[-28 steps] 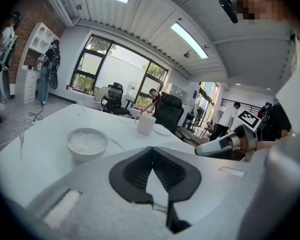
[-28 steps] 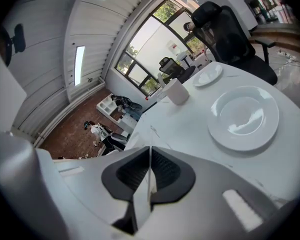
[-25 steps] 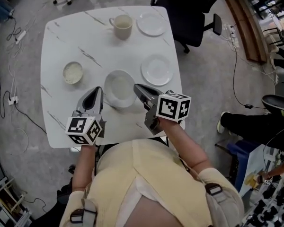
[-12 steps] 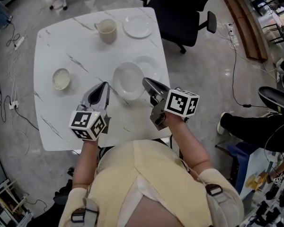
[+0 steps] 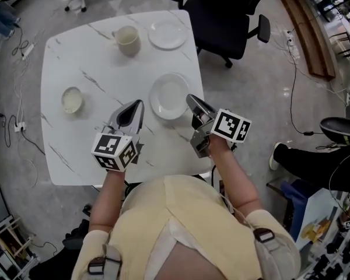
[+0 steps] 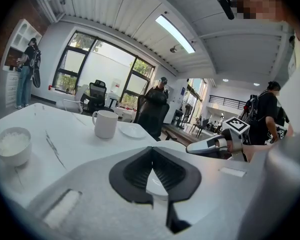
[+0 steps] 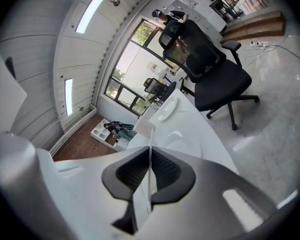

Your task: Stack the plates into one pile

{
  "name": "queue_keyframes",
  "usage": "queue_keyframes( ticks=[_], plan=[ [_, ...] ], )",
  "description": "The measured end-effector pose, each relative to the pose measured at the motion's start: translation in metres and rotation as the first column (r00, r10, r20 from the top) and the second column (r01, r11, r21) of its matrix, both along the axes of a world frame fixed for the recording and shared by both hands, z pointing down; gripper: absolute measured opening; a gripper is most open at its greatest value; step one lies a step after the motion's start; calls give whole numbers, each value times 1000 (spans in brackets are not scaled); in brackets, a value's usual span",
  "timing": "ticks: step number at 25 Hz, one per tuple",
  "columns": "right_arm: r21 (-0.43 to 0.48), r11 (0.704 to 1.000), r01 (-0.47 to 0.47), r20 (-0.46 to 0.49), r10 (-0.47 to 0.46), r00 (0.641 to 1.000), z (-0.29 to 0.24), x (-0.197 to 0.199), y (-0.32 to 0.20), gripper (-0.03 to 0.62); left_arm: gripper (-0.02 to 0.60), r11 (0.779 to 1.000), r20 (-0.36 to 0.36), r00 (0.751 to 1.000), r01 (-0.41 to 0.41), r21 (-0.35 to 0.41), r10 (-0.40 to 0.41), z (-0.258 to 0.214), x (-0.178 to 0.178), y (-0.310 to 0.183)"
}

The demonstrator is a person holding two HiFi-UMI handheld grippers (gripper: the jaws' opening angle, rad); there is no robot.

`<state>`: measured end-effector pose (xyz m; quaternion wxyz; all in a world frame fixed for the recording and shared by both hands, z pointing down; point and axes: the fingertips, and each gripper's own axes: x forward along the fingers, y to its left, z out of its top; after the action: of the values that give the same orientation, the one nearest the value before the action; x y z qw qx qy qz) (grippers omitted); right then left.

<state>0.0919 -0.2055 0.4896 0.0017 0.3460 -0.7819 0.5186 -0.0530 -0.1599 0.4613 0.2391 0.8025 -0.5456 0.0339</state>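
Observation:
A white plate (image 5: 170, 95) lies over a second plate near the table's right edge and hides it almost entirely. My right gripper (image 5: 192, 101) is at this plate's right rim, shut on it; the rim shows as a thin white strip between the jaws of the right gripper (image 7: 150, 151). My left gripper (image 5: 137, 105) is shut with nothing held, a little left of the plate and apart from it; in its own view the left gripper (image 6: 152, 151) has its tips together. A third plate (image 5: 167, 34) lies at the far right corner.
On the white marble table (image 5: 87, 150) a mug (image 5: 127, 39) stands beside the far plate, and a small bowl (image 5: 72, 100) sits at the left. A black office chair (image 5: 221, 16) stands beyond the table's right side. People stand far off in the room.
Both grippers moved to the right along the table. The plate went with them, from the table's front middle onto the plate at the right.

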Motion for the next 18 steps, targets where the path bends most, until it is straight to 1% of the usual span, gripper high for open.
queue_keyframes(
  ticks=[4, 7, 14, 18],
  plan=[
    [-12, 1000, -6, -7, 6, 1000, 9, 6, -4, 17, -5, 1000, 7, 1000, 6, -10, -6, 5, 5, -5],
    [-22, 1000, -19, -40, 18, 999, 18, 13, -7, 15, -5, 1000, 11, 1000, 11, -19, -11, 9, 7, -5],
    [-16, 999, -35, -162, 32, 986, 38, 24, -20, 25, -5, 999, 24, 1000, 19, -43, -18, 19, 8, -10],
    [13, 1000, 1, -282, 3, 960, 48, 25, -26, 34, -5, 998, 32, 999, 11, -60, -9, 25, 9, -11]
  ],
)
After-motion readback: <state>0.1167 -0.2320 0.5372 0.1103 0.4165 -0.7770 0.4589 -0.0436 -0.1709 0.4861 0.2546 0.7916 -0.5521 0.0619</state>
